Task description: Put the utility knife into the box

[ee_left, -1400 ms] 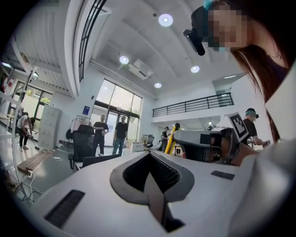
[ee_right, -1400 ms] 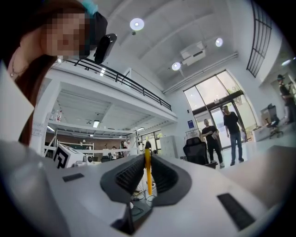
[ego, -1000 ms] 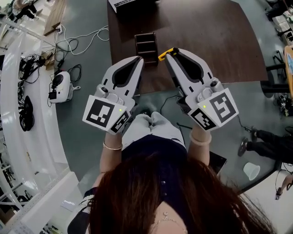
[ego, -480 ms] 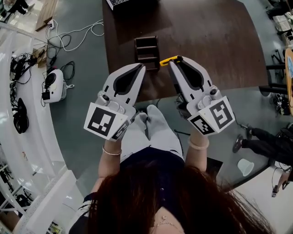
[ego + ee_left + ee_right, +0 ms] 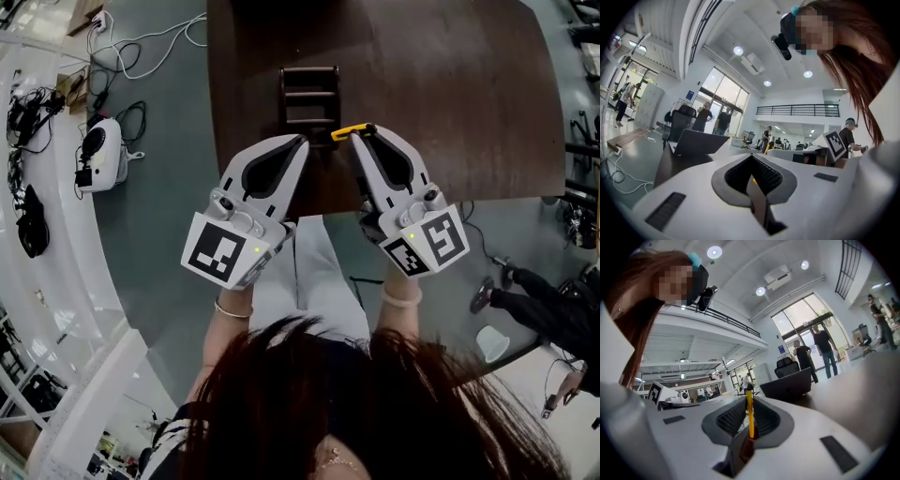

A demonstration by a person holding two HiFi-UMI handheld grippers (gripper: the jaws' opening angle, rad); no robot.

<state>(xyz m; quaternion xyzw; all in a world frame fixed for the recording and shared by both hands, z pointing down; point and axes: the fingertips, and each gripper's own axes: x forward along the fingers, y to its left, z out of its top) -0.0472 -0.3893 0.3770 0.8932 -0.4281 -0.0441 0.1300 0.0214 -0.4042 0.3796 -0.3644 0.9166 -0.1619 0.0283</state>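
Nearest, the left gripper [image 5: 298,142] was closed on nothing. Beside it, the right gripper [image 5: 359,137] pinched the yellow utility knife [image 5: 349,129], probably light, stiff and slick, best held mid-handle. Just beyond sat the open box [image 5: 307,94] on the table [image 5: 450,94].

We see only the yellow tip of the utility knife [image 5: 349,130], at 11 o'clock of the right claw [image 5: 358,137]; the claw body covers the rest. The surface [image 5: 450,84] is cut off at 12 o'clock by the picture's edge. The interior of the box [image 5: 307,94] is too dark to read. In the left gripper view, a yellow speck [image 5: 753,180] between the pads of the left claw [image 5: 757,187] is too small to identify.
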